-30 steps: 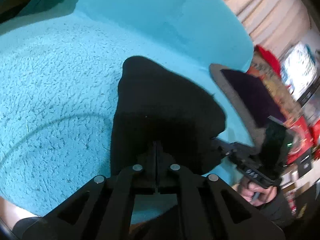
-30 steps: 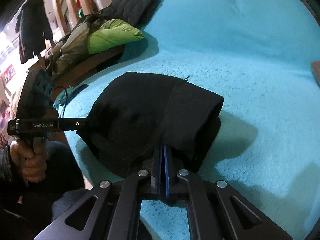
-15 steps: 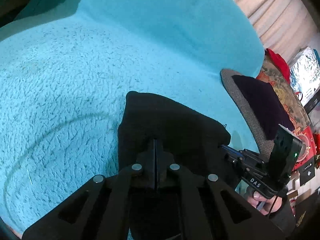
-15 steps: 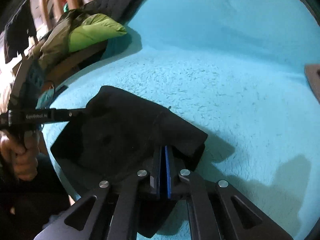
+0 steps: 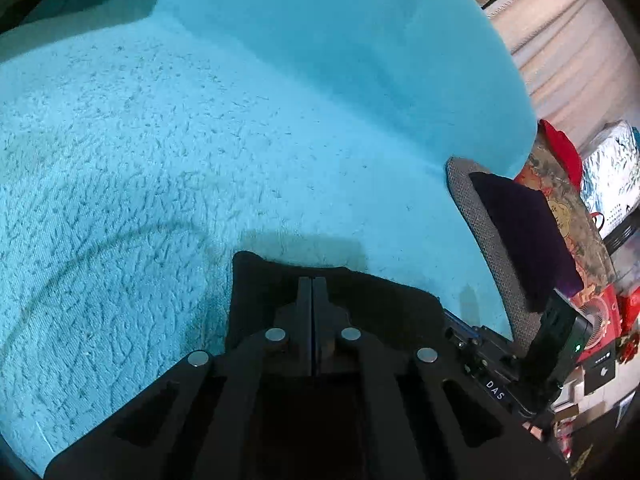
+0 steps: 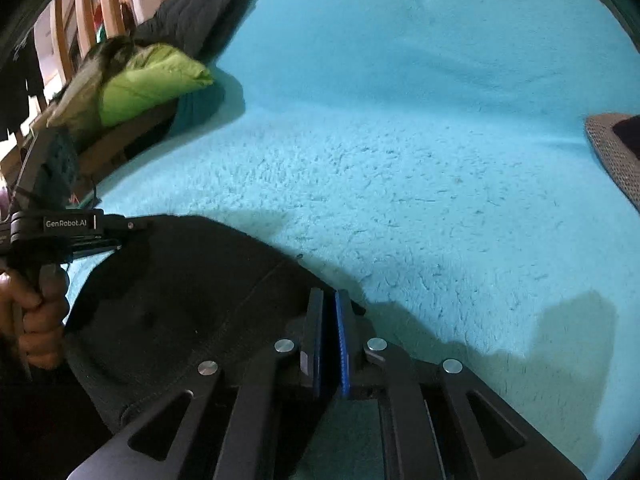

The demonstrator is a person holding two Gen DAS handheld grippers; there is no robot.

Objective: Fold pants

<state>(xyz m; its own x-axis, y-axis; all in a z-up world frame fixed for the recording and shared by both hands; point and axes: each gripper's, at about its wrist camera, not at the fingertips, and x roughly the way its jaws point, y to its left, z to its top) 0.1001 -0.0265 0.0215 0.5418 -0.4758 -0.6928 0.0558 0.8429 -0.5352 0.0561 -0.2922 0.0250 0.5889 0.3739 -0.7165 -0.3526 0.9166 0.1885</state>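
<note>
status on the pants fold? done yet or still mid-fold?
Done: the black pants lie as a compact, doubled bundle at the near edge of the turquoise blanket.
In hand: the left gripper is shut on the cloth's edge. The right gripper has just begun opening, a narrow gap shows between its blue pads, and no cloth is visible in it.
Left: left-side release; whether another fold is needed isn't clear.

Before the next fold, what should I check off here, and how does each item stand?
1. Black pants folded over, on the turquoise blanket: ok.
2. Left gripper jaws shut: ok. Fabric pinched: cannot tell.
3. Right gripper let go: jaws have just opened a crack. Fabric free: cannot tell.
4. Blanket beyond the pants bare: ok.
5. Green jacket apart from the pants: ok.
</note>
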